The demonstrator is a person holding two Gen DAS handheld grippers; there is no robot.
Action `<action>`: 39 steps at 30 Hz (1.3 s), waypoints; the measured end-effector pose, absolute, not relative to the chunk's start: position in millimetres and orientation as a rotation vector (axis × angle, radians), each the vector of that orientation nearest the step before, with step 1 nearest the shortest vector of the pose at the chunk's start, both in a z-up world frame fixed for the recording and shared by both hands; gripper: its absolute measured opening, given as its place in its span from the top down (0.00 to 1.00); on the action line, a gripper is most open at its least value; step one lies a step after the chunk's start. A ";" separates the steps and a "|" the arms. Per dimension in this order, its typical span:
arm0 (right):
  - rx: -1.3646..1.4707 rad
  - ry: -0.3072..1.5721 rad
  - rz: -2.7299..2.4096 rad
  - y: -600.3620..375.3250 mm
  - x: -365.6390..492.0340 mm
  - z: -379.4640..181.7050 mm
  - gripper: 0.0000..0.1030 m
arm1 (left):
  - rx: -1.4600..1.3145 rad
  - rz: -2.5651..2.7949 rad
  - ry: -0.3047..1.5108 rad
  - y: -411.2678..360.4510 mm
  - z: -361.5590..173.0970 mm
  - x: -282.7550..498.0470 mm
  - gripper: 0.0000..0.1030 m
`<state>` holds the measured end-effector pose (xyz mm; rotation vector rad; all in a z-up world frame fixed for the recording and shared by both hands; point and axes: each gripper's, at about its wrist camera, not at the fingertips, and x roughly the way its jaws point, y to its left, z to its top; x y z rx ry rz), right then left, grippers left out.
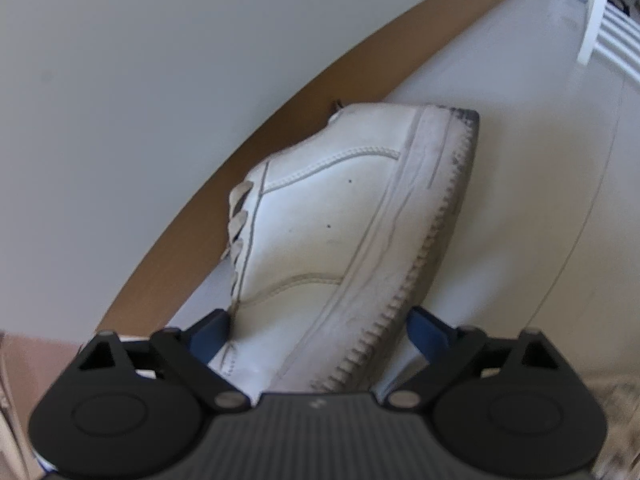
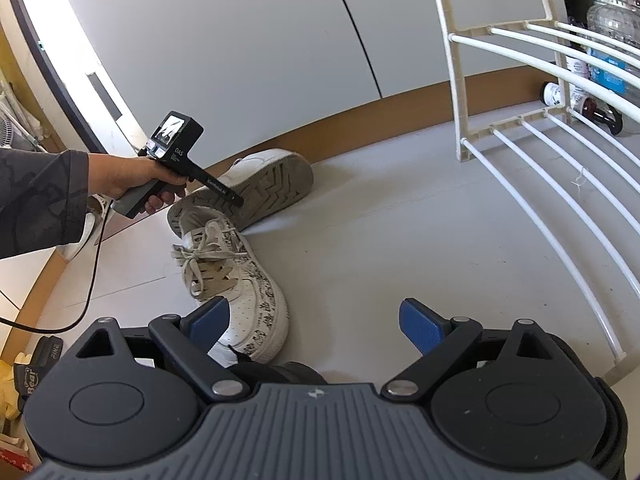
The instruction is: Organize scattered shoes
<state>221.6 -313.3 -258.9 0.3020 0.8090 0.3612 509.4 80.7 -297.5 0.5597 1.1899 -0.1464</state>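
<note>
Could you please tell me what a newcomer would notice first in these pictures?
A white sneaker tipped on its side against the wall's brown baseboard, its toe between the left tool's open jaws. Nearer the right tool stands a patterned sneaker, with an empty white rack at right.

Both grippers, left gripper [image 1: 318, 330] and right gripper [image 2: 314, 320], show black linkages, silver pivot screws, blue ribbed pads [image 2: 420, 325], grey ridged housing; dark patterned sleeve [image 2: 38, 200], black cable [image 2: 90, 280] trailing.
</note>
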 end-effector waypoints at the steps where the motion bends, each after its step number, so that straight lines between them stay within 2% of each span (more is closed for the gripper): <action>1: 0.302 0.807 0.365 -312.4 221.5 -258.3 0.08 | 0.547 -0.127 1.198 92.5 -296.4 504.6 0.07; 13: 0.258 0.782 0.437 -276.4 232.1 -248.8 0.08 | 0.470 -0.028 1.225 186.5 -277.9 442.9 0.07; 15: 0.249 0.780 0.449 -268.1 233.7 -248.4 0.08 | 0.465 -0.023 1.229 174.0 -289.0 458.7 0.07; 18: 0.230 0.775 0.468 -255.8 236.9 -247.5 0.08 | 0.463 -0.020 1.234 187.4 -285.9 438.8 0.09; 23: 0.162 0.771 0.500 -233.8 244.5 -245.5 0.08 | 0.423 -0.004 1.243 207.6 -278.2 400.5 0.18; 39: 0.006 0.797 0.667 -184.5 226.7 -237.3 0.08 | 0.389 -0.010 1.268 219.4 -274.7 317.5 0.18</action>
